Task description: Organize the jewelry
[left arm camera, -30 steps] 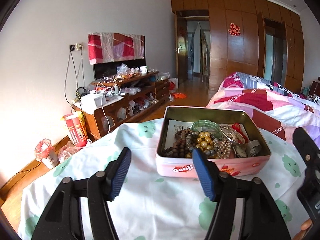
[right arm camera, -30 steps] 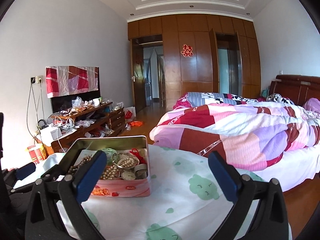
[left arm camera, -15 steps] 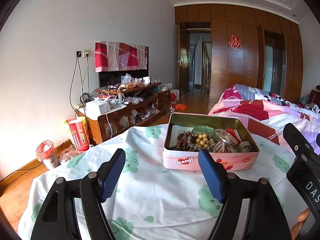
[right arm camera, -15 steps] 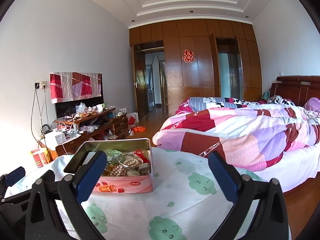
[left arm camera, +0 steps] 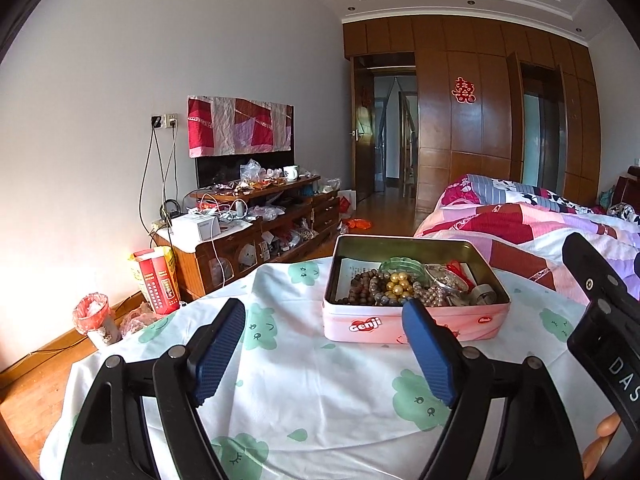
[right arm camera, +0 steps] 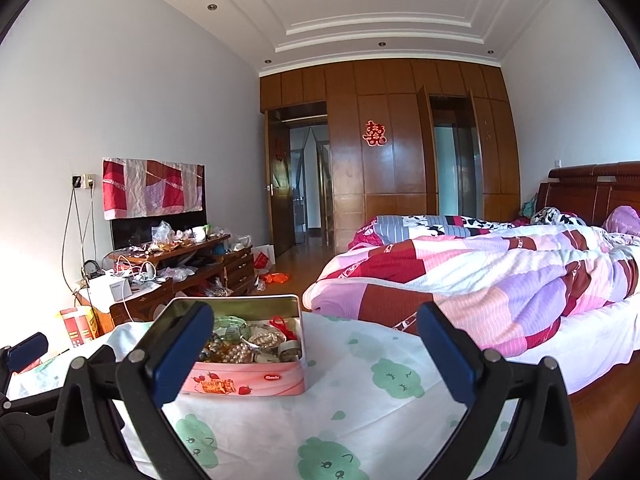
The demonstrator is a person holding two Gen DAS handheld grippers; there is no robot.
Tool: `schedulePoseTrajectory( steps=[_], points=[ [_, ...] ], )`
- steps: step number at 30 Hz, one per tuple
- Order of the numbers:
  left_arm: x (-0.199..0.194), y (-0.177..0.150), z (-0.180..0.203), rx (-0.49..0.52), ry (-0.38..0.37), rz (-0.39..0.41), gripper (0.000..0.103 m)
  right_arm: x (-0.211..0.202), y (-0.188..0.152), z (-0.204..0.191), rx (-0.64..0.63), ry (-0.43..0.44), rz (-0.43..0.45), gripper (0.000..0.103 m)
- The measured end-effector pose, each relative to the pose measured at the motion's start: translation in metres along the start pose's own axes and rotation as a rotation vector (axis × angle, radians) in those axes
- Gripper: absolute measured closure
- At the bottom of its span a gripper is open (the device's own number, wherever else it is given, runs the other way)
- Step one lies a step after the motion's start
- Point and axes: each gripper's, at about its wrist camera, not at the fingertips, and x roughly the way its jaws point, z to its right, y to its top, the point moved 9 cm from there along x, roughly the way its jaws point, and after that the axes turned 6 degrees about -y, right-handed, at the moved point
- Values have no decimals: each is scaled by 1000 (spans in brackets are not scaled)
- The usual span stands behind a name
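An open pink tin [left arm camera: 416, 326] stands on a table with a white cloth with green cloud prints [left arm camera: 320, 392]. In it lie a brown bead bracelet [left arm camera: 362, 286], gold beads [left arm camera: 398, 283], a green bangle [left arm camera: 402, 266] and pearls [left arm camera: 434, 296]. The tin also shows in the right wrist view [right arm camera: 244, 378]. My left gripper [left arm camera: 324, 354] is open and empty, just short of the tin's near side. My right gripper [right arm camera: 314, 356] is open and empty, to the tin's right and nearer than it.
A bed with a patchwork quilt [right arm camera: 500, 272] lies to the right of the table. A cluttered wooden cabinet [left arm camera: 256, 224] stands along the left wall, with a red carton [left arm camera: 156, 284] and a small bin [left arm camera: 94, 318] on the floor.
Both grippers have drawn back and up from the tin, so it looks smaller and farther off. Both stayed open and empty.
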Motion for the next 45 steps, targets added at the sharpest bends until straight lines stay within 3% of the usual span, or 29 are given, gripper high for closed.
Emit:
schedulePoseTrajectory(
  steps=[45],
  points=[
    [-1,-2,0,-1,0,-4,21,-1,2,5,1,-9,-2,0]
  ],
)
